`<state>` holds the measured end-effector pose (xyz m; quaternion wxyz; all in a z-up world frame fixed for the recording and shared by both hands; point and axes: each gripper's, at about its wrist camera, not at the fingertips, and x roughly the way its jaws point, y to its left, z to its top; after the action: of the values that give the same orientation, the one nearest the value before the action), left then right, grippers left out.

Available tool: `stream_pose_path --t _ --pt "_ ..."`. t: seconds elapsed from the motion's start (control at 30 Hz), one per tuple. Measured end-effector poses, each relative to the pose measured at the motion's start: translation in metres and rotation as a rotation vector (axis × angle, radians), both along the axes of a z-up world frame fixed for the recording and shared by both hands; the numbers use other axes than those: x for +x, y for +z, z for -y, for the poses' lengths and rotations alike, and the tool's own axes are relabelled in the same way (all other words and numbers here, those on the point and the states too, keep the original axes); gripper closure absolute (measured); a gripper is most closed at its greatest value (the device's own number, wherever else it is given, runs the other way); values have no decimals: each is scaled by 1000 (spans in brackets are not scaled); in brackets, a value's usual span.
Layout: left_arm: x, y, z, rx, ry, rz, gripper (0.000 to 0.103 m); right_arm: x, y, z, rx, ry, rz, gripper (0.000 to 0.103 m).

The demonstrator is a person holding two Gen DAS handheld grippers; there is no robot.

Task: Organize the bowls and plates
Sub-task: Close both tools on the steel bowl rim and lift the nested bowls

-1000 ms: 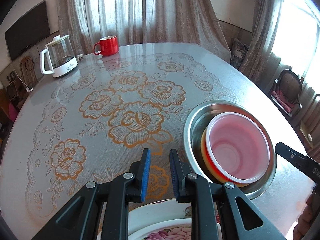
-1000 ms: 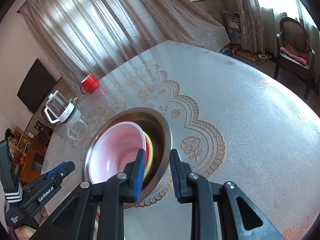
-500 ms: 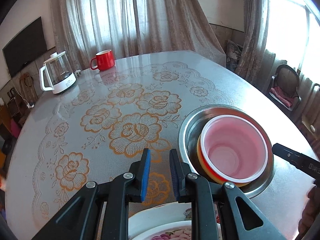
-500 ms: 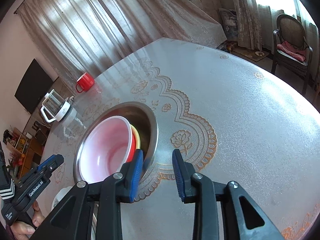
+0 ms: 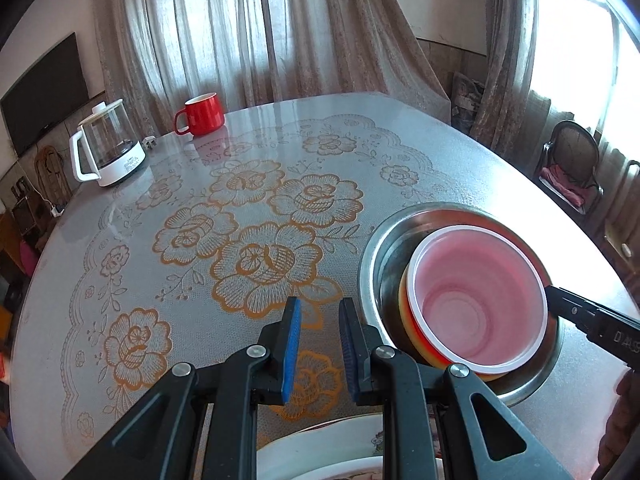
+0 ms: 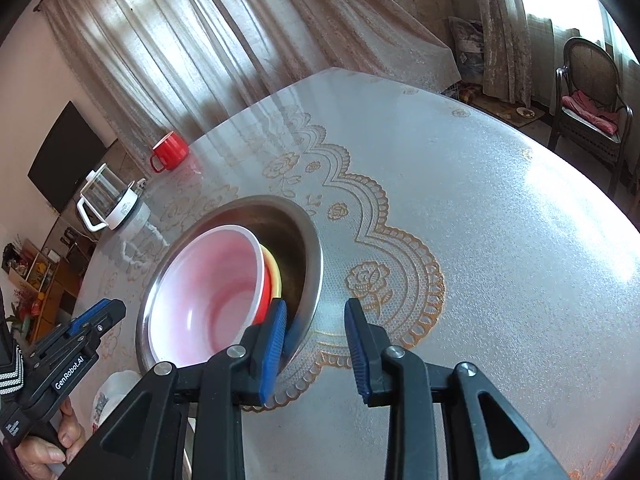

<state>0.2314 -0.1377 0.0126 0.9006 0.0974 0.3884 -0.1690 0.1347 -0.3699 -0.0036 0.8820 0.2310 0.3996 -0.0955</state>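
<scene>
While the steel basin (image 6: pixel 308 264) holding the nested pink-lined plastic bowl (image 6: pixel 208 292) sits left of centre, the right gripper (image 6: pixel 314 344) straddles its near rim, jaws parted, ungripping; the left gripper (image 5: pixel 318 354) hangs empty, jaws narrowly apart.

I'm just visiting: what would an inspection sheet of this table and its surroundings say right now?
Surface: round table with a flower-patterned cover.
Job's things: pink bowl stacked on a yellow bowl inside a metal bowl; flowered plate at the near edge.
Clutter: red mug and glass kettle on the far side.
Claws: left claw open, empty; right claw open at the metal bowl's rim.
Cables: white plug by the kettle.
Surroundings: curtains, dark screen, chair.
</scene>
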Motion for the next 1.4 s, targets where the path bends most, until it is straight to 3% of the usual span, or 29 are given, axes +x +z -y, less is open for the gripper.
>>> stream_pose_path --t 0.37,0.47,0.63,0.67,0.83,0.93,1.03,1.27,1.4 --pt "26 -4 7 -117 -23 -141 85 14 -7 3 16 -3 -38 77" --pt "33 -4 16 -99 -35 -129 85 19 -9 4 10 -9 -53 77" --pt "38 -16 24 -80 -55 -186 84 26 -13 3 12 0 -80 77" --pt "37 -18 25 -86 -68 -201 88 26 -13 2 12 4 -82 77" --pt "27 -18 22 -103 -97 -196 89 24 -13 2 2 5 -86 82" --pt "11 -10 26 -83 -121 -129 89 22 -15 5 21 9 -86 82" --pt "1 -4 32 -62 -138 -73 88 19 -17 2 -7 27 -95 88" --pt "18 -21 33 -83 -77 -152 88 19 -20 9 85 35 -77 88" --pt "7 -14 23 -136 -101 -162 88 21 -16 3 35 22 -97 89"
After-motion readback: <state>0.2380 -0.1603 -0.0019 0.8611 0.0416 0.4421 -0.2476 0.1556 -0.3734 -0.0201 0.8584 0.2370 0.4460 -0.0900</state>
